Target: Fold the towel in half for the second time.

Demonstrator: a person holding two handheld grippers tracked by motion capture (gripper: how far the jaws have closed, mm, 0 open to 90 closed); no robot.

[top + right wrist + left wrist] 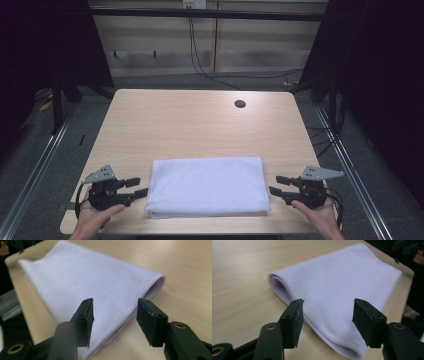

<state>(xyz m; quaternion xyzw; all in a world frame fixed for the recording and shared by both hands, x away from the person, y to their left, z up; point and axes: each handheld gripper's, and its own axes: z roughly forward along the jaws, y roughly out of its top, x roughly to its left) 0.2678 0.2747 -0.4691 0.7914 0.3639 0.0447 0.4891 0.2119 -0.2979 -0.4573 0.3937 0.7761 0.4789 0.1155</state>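
A folded pale lilac towel [207, 186] lies flat near the table's front edge. My left gripper [140, 187] sits just off the towel's left end, held in a hand, jaws open and pointing at it. My right gripper [276, 185] sits off the towel's right end, also open and facing it. In the left gripper view the towel [337, 287] lies beyond my left gripper [327, 315], nothing between the pads. In the right gripper view the towel [82, 282] lies past my right gripper [115, 317], whose jaws are apart and empty.
The wooden table [200, 125] has a round cable hole [240, 104] at the back right. Dark floor and metal rails flank it, with cables hanging at the rear wall [197, 55]. Bare tabletop stretches behind the towel.
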